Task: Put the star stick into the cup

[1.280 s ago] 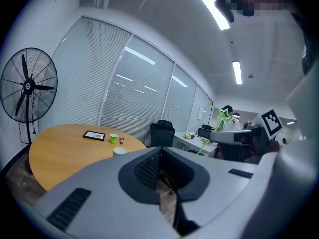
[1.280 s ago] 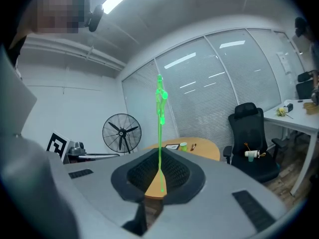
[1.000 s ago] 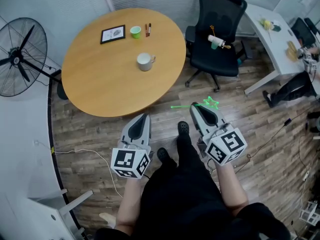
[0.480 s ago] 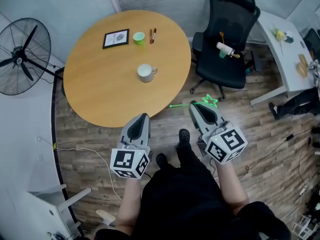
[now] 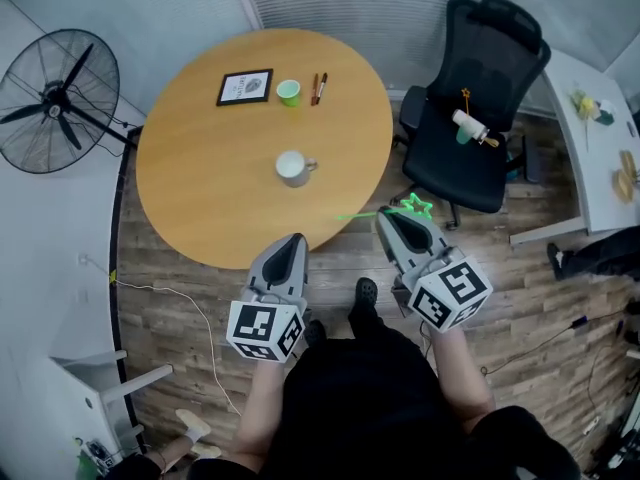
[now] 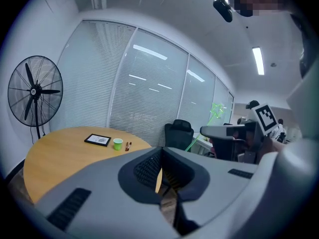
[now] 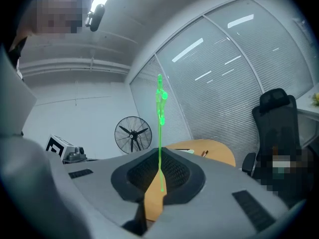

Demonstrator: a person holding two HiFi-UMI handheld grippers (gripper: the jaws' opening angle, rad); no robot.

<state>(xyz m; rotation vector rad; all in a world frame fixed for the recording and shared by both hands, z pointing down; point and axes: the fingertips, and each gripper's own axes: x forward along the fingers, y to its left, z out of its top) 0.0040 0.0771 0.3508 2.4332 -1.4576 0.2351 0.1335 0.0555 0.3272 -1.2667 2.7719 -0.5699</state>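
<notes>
Two hand-held grippers, both closed: left hand-held gripper [image 5: 293, 240] empty, right hand-held gripper [image 5: 392, 218] pinching the star stick [image 7: 160, 133] by its shaft, star clear of the jaws. Looks light, thin, probably bendy; hold shaft, not star. Ahead-left of it, on the worktop [image 5: 190, 188]: white cup [image 5: 292, 168]

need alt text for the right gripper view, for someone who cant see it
The right gripper has its jaws shut on a thin green star stick that rises straight up the middle of the view. Behind are a standing fan, a round wooden table and, at right, a black office chair before a wall of blinds.
</notes>
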